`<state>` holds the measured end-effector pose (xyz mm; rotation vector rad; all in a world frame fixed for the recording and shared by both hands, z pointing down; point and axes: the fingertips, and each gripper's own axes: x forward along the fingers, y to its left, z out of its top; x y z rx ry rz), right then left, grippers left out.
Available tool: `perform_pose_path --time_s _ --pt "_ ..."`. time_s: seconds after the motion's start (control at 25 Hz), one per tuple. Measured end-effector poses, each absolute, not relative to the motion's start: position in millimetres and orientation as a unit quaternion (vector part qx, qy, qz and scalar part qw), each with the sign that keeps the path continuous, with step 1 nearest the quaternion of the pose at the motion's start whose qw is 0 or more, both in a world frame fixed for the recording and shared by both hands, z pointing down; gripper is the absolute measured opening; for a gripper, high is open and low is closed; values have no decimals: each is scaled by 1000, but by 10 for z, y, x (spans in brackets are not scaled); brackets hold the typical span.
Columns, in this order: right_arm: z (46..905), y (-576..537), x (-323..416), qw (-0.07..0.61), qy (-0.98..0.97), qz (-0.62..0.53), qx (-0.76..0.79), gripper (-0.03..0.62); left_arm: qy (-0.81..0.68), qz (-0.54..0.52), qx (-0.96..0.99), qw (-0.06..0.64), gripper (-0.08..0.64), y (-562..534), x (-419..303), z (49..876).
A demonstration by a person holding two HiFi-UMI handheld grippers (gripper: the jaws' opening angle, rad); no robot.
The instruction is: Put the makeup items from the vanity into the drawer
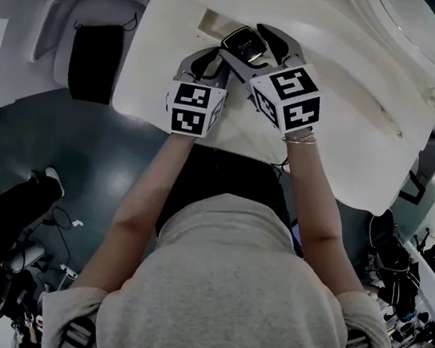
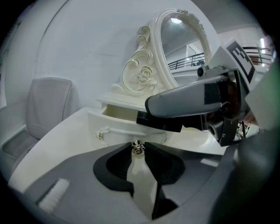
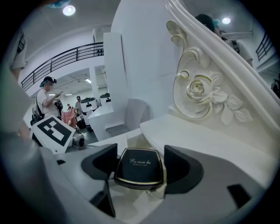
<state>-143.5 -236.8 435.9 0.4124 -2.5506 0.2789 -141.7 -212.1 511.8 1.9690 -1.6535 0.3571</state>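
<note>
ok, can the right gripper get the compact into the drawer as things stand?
Probably yes. The drawer is pulled open, with the left gripper pinching its knob. The right gripper, shut on the compact, hangs right at the opening. Nothing visible blocks the way.

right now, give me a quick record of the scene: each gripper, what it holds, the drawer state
left gripper: jaws closed on the drawer knob
right gripper: holding a black compact with a gold rim
drawer: pulled open
compact position: in the air by the open drawer, not yet set inside
vanity: white top, ornate mirror at the back
</note>
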Motion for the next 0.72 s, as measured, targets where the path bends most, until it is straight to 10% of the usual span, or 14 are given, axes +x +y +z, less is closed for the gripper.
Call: perform_pose_path --time_s 0.16,0.28,0.72 --pt "4295 -2304 -1468 268 -951 87 129 322 -613 132 730 271 100 -2122 -1413 5116" --pt "4256 -2275 -1458 269 -952 78 121 56 -613 131 730 273 100 -2125 -1411 5119" --pt "4358 -2466 -1377 292 -941 97 141 55 -615 129 729 273 100 -2113 -1400 5117"
